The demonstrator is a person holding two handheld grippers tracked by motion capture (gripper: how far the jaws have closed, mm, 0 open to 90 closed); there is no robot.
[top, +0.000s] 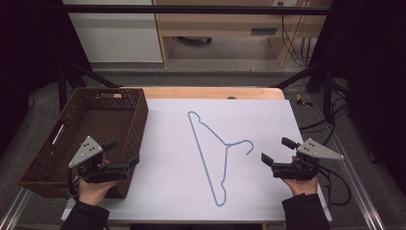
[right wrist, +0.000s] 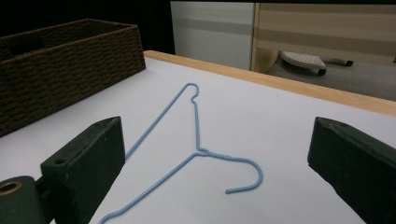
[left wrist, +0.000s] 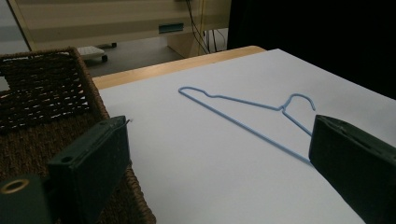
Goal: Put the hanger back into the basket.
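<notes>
While both hands sit at the near edge of the table, each holds its tool with the jaws spread wide and nothing between them. At the near left, the left gripper hovers beside the front corner of the wicker basket, its jaws pointing right and slightly away from the person; in the left gripper view one jaw overlaps the basket's woven rim and the other stands over the white sheet. At the near right, the right gripper hangs over the sheet's right margin, jaws aimed left toward the centre; in its own view they frame the hook of the hanger.

Between the two tools, well apart from both, the blue wire hanger lies flat on the white sheet. One shoulder tip points toward the person, the other toward the far left, and the hook curls toward the right gripper. The hanger touches neither basket nor gripper.

Farther back, the dark brown basket stands on the left side of the table, its right wall along the sheet's left edge. Beyond the sheet runs the bare wooden table edge, then grey floor and pale furniture.
</notes>
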